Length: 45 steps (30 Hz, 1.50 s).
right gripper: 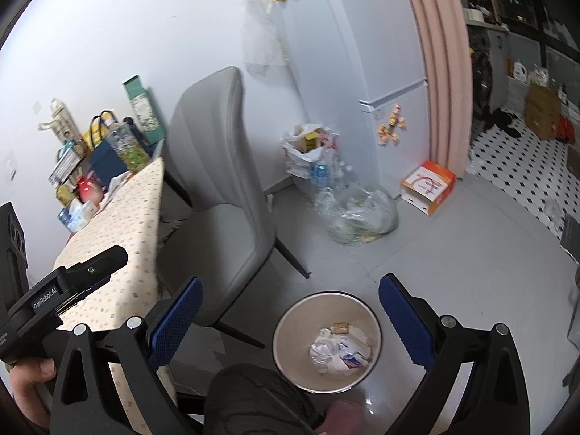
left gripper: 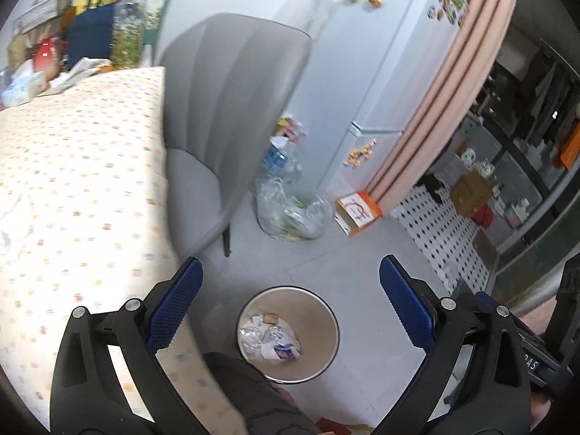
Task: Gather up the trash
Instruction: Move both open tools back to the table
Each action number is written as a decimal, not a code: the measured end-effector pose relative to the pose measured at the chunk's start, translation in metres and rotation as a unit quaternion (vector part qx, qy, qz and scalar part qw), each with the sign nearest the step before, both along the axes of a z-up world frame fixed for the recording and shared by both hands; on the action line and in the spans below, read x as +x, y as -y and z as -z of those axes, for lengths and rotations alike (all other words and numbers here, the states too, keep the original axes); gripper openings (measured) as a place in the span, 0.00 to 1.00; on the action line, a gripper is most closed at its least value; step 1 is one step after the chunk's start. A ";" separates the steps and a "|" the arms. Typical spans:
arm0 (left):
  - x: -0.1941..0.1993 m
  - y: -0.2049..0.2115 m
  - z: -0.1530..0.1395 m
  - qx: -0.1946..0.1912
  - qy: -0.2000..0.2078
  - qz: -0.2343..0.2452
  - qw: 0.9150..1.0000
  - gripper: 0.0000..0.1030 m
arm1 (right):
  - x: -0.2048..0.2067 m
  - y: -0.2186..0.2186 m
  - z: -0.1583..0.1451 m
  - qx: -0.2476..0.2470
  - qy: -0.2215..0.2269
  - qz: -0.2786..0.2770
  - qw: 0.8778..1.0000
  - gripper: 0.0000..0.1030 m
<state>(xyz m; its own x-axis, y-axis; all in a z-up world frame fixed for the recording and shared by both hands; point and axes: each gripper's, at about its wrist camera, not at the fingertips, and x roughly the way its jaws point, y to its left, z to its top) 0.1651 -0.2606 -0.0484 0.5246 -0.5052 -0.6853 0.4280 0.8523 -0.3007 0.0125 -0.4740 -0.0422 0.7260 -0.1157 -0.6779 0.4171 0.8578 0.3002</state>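
While both grippers hang above the floor, the round bin (left gripper: 288,333) sits below with crumpled trash (left gripper: 270,339) inside. The left gripper (left gripper: 290,311) has its fingers wide apart, holding nothing. The right gripper (right gripper: 290,322) is wide apart and empty too.

In the left wrist view, the chair (left gripper: 232,116) at centre is motion-blurred; a knee (left gripper: 250,391) hides the bin (left gripper: 326,330) rim's lower left.
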 end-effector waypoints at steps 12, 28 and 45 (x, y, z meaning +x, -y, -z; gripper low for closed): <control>-0.010 -0.090 -0.023 -0.013 0.020 -0.069 0.997 0.94 | 0.023 -0.066 -0.026 -0.011 0.021 -0.066 0.998 0.92; -0.020 -0.178 -0.046 -0.021 0.053 -0.136 0.989 0.94 | 0.056 -0.139 -0.065 -0.031 0.054 -0.143 0.988 0.92; -0.018 -0.309 -0.022 -0.041 0.030 -0.255 0.966 0.94 | 0.102 -0.232 -0.061 -0.044 0.043 -0.224 0.973 0.92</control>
<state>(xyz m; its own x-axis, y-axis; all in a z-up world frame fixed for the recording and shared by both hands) 0.1470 0.0489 -0.0261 0.7573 -0.2215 -0.6144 -0.0226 0.9313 -0.3636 0.1144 -0.2421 0.0191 0.7710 0.1708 -0.6135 -0.0277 0.9715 0.2356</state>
